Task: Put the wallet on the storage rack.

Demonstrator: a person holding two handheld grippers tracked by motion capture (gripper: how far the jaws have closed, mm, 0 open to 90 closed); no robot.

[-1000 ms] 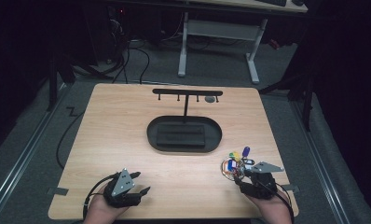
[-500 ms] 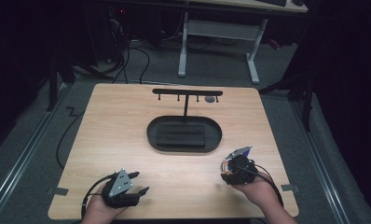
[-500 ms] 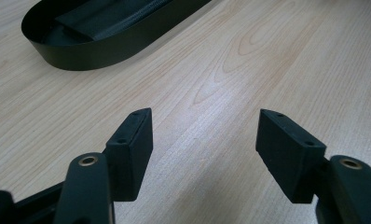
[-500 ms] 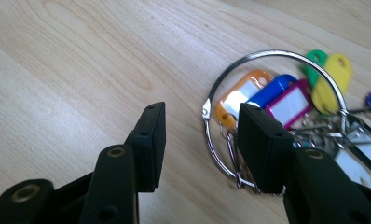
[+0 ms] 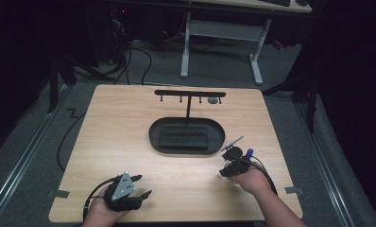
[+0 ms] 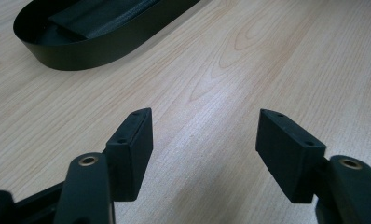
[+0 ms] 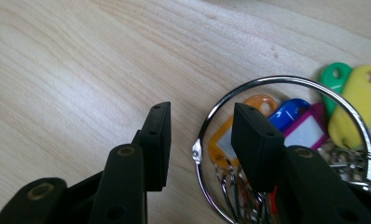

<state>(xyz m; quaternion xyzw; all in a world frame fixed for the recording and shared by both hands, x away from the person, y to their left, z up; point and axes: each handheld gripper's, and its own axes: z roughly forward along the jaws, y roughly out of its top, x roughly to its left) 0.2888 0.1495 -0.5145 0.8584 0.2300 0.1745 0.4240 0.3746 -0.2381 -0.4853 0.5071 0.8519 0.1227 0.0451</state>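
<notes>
Nearest the person, the left tool (image 5: pixel 138 186) rests at the table's (image 5: pixel 129 132) near edge, well short of the black oval tray (image 5: pixel 186 135), its jaws spread wide with nothing but bare wood between them. Nearer the tray, off its right end, the right tool (image 7: pixel 200 135) hangs over a large steel key ring (image 7: pixel 286 81) strung with coloured tags (image 7: pixel 356 100); its jaws have just been closing and now stand about half open, straddling the wire of the ring without yet pressing on it. The step in hand looks like picking up the ring. To do it well, the pads should come down square on the wire close to its clasp, low enough that it cannot slip out, with the loose keys left hanging free rather than pinched. Beyond the tray, rising from its far side, stands a black T-shaped hook rack (image 5: pixel 190 93), the likely place for the ring; a firm grip now should make hooking it there easier.
</notes>
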